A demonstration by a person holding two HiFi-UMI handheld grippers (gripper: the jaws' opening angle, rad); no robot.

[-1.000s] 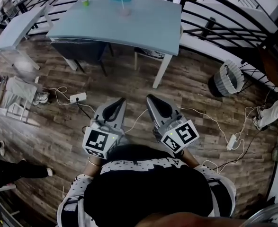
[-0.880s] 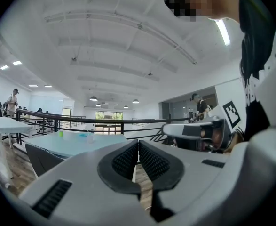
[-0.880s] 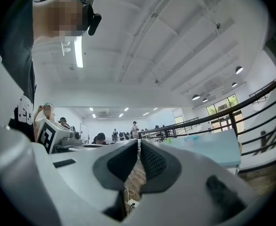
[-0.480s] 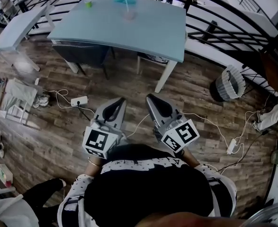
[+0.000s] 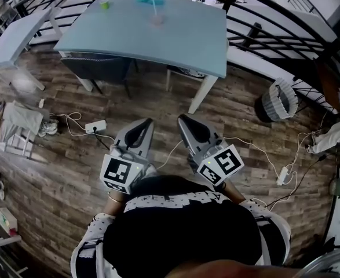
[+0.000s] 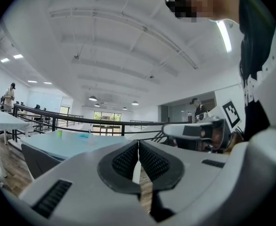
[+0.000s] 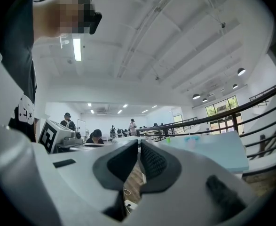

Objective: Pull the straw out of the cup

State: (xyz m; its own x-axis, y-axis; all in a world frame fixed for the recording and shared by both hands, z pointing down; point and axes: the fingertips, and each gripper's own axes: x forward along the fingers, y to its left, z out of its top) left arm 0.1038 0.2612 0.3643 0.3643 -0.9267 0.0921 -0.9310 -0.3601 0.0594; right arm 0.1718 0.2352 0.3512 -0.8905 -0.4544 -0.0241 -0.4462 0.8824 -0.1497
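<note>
Standing well apart from both grippers, a light blue table (image 5: 175,39) is seen on a dark wood-plank floor (image 5: 233,114), with a black railing (image 5: 251,32) behind it. The cup (image 5: 156,19) is set near the table's far edge, the straw (image 5: 153,7) standing in it. The left gripper (image 5: 147,122) and right gripper (image 5: 182,119) are held close to the person's body, each with its jaws pressed together on nothing. A wire bin (image 5: 278,99) and a white power strip (image 5: 96,125) are seen on the floor.

Power strip (image 5: 95,125) on wooden floor (image 5: 59,172)
</note>
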